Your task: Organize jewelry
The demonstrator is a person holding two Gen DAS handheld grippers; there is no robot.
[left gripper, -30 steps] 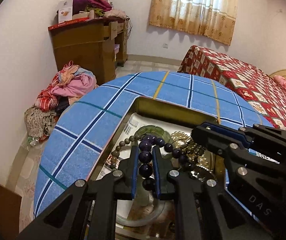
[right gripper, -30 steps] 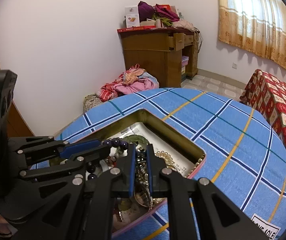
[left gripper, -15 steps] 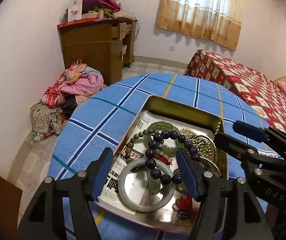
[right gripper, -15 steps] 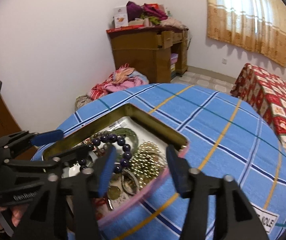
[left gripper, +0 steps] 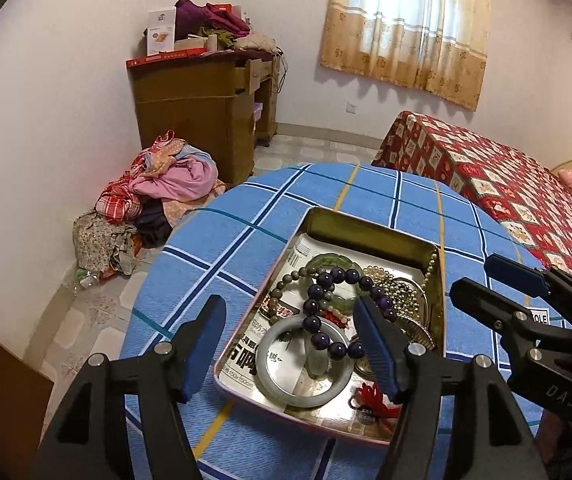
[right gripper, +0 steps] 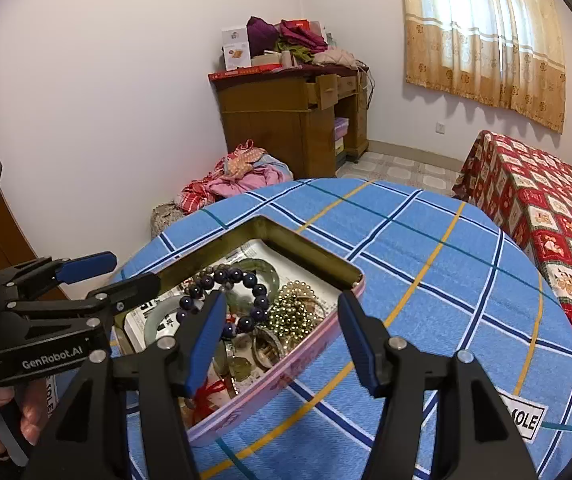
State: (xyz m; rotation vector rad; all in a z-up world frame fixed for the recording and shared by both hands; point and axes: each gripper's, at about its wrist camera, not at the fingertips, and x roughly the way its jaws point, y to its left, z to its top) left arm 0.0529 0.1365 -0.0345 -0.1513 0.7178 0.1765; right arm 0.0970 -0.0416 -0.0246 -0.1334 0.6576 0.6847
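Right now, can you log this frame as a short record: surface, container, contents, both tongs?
surface: round table under a blue checked cloth
container: open tin, paper-lined
contents: purple bead bracelet, pale bangle, gold beads, red tassel
left tongs: jaws just opened, above the tin, holding nothing
right tongs: jaws just opened, holding nothing

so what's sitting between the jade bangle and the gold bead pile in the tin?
The dark purple bead bracelet loops across that stretch, between the jade bangle and gold bead pile; clearest in the left wrist view.
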